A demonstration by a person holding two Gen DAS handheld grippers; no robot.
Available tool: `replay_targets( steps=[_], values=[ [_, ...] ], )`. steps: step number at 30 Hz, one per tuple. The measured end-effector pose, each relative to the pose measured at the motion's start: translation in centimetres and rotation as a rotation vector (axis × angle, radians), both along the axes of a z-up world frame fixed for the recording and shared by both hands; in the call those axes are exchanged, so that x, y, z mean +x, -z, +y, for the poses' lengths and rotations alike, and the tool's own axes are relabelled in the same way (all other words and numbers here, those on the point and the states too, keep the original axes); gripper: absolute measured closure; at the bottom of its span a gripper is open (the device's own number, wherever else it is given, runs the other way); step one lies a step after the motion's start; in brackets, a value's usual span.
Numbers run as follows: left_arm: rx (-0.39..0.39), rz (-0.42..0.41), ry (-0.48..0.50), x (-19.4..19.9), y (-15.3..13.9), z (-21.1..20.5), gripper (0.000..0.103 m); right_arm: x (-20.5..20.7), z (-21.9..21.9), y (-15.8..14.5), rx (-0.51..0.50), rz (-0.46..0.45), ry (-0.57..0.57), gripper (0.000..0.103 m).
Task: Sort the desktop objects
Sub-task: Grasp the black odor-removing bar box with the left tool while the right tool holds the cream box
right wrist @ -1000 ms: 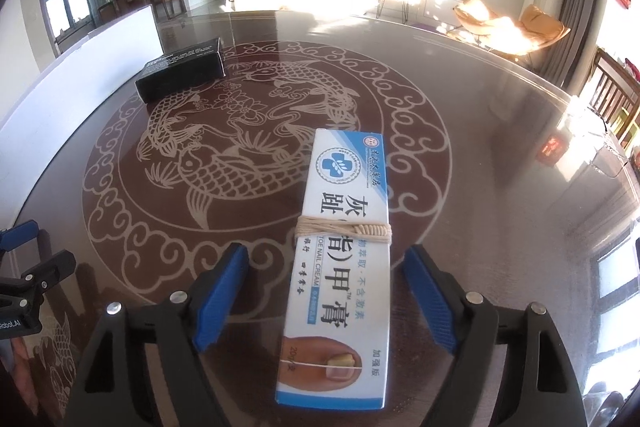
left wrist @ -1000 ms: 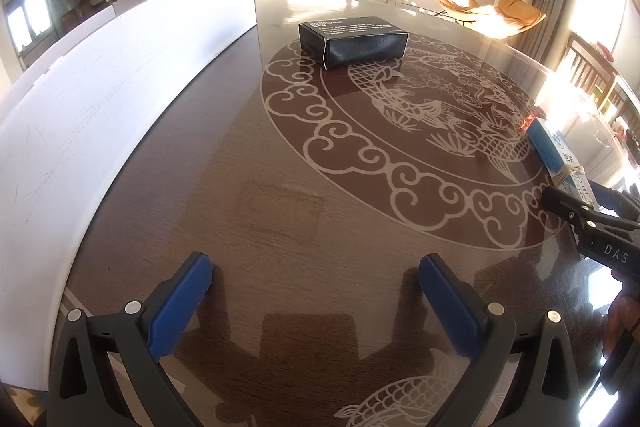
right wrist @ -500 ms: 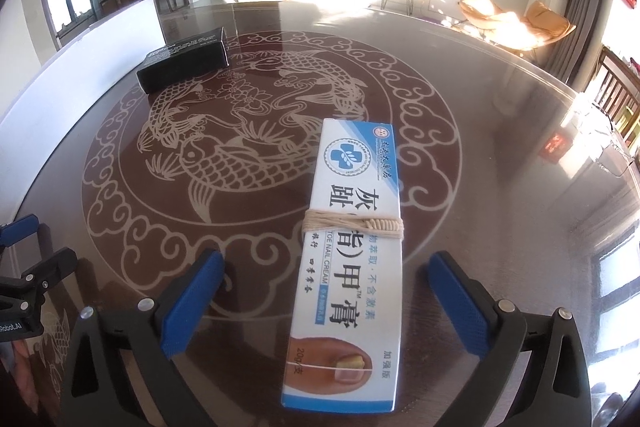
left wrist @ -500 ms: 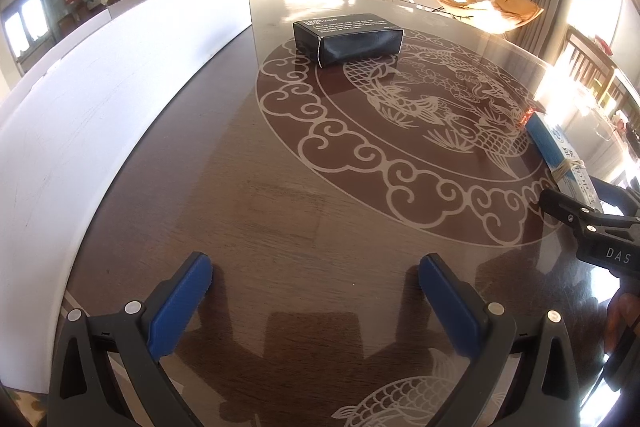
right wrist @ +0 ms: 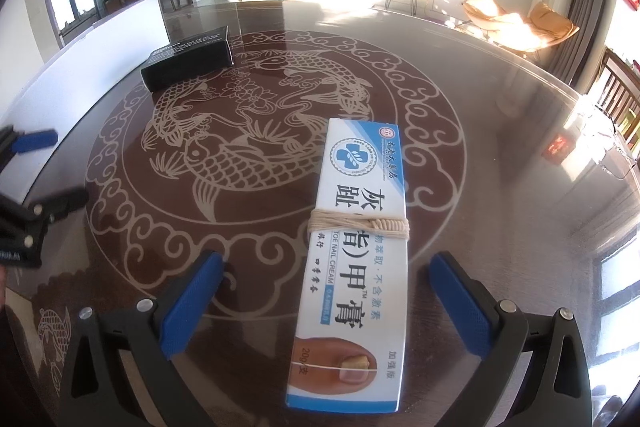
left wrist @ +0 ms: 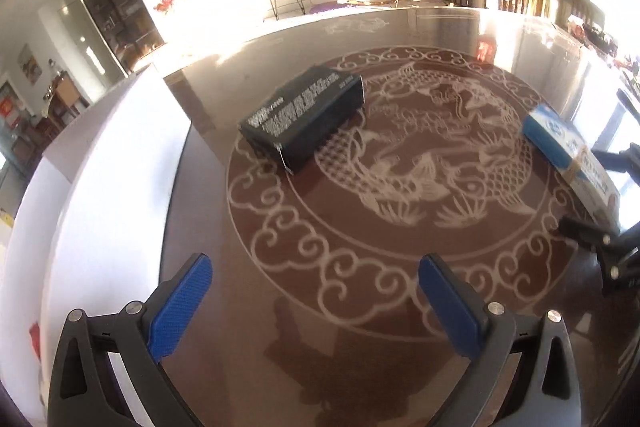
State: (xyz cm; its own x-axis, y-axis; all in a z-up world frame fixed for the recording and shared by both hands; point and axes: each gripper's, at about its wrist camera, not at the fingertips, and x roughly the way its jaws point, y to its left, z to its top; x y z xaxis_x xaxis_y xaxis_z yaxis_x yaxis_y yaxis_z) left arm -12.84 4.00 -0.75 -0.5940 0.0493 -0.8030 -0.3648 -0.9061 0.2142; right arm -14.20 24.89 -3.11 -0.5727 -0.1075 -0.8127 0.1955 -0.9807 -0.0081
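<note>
At the far left a long white container wall [left wrist: 100,163] runs along the edge of the dark glass-topped table [left wrist: 224,307]; only its outer side shows, so what lies inside cannot be told. Just beside it, on the rim of the carved dragon-and-fish medallion [left wrist: 400,187], a black box [left wrist: 304,117] with white print lies flat, shut, its contents hidden.

The left gripper [left wrist: 316,301] hangs over the near rim of the medallion, its blue pads [left wrist: 180,303] spread wide with nothing but table between them. The black box sits well ahead of it, slightly left of its centre line, apart from both fingers.

Farther right, the white-and-blue nail cream carton [right wrist: 356,259], bound round its middle with pale string [right wrist: 358,227], lies flat on the table, long axis pointing away from the camera. The right gripper [right wrist: 326,303] stands open around the carton's near half: a blue pad on each side, clear gaps on both, neither pad touching the cardboard. The carton lies a little nearer the right finger than the left. In the right wrist view the black box [right wrist: 188,59] rests far off to the upper left, near the white wall
</note>
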Motion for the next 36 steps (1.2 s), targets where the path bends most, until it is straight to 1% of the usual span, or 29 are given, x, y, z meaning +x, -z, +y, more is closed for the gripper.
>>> replay_targets(
  steps=[2,5,7,9,11,13,14,15,16,17,18,19,22,25,29,31,33,35,36],
  values=[
    [0.000,-0.027,0.038,-3.3,-0.5,0.5,0.000,0.0,-0.1,0.0,0.000,0.000,-0.008,0.000],
    [-0.027,-0.075,0.106,-7.4,0.3,1.6,0.000,0.0,-0.3,0.0,-0.002,0.000,-0.011,0.000],
    [-0.075,-0.063,0.113,-9.5,1.1,2.2,0.000,0.0,-0.3,0.1,-0.008,0.001,-0.012,0.000],
    [-0.088,-0.051,0.103,-11.5,1.7,2.3,0.000,0.1,-0.2,0.0,-0.017,0.002,-0.015,0.000],
    [-0.063,-0.066,0.098,-13.1,2.3,2.4,0.000,0.0,-0.1,0.0,-0.020,0.003,-0.015,0.000],
    [-0.023,-0.103,0.108,-14.3,3.0,2.6,0.000,0.0,-0.1,0.0,-0.018,0.002,-0.015,0.000],
    [0.021,-0.109,0.116,-14.6,2.9,2.5,0.000,0.1,-0.1,0.0,-0.018,0.002,-0.015,0.000],
    [0.065,-0.127,0.122,-14.8,3.0,2.4,0.005,0.1,-0.1,0.0,-0.020,0.003,-0.015,0.000],
    [0.099,-0.124,0.112,-14.8,3.0,2.2,0.018,0.1,-0.1,0.0,-0.021,0.003,-0.015,0.000],
    [0.124,-0.109,0.091,-14.6,2.9,1.9,0.027,0.0,-0.1,0.0,-0.023,0.003,-0.015,0.000],
    [0.145,-0.096,0.062,-14.2,2.8,1.5,0.041,0.0,-0.1,0.0,-0.023,0.003,-0.013,0.000],
    [0.174,-0.098,0.034,-13.5,2.8,1.1,0.045,0.0,-0.1,0.1,-0.023,0.003,-0.009,0.000],
    [0.232,-0.086,-0.074,-10.0,2.9,-0.7,0.045,0.0,0.1,0.1,-0.029,0.004,0.002,0.000],
    [0.239,-0.073,-0.151,-4.6,3.0,-2.0,0.045,0.0,0.3,-0.1,-0.044,0.006,0.009,0.000],
    [0.235,-0.085,-0.203,2.8,3.4,-3.0,0.045,0.0,0.0,0.0,-0.021,0.003,0.005,0.000],
    [0.236,-0.074,-0.216,5.5,3.6,-3.4,0.045,0.0,-0.4,0.1,-0.002,0.000,0.001,0.000],
    [0.239,-0.047,-0.229,7.4,3.6,-3.4,0.045,0.0,-0.5,0.2,0.001,0.001,0.000,0.000],
    [0.238,-0.014,-0.239,8.3,3.8,-3.3,0.045,0.0,-0.4,0.2,0.001,0.001,0.000,0.000],
    [0.232,-0.011,-0.241,8.5,3.8,-3.4,0.045,0.0,-0.4,0.2,0.001,0.001,0.000,0.000]
  ],
)
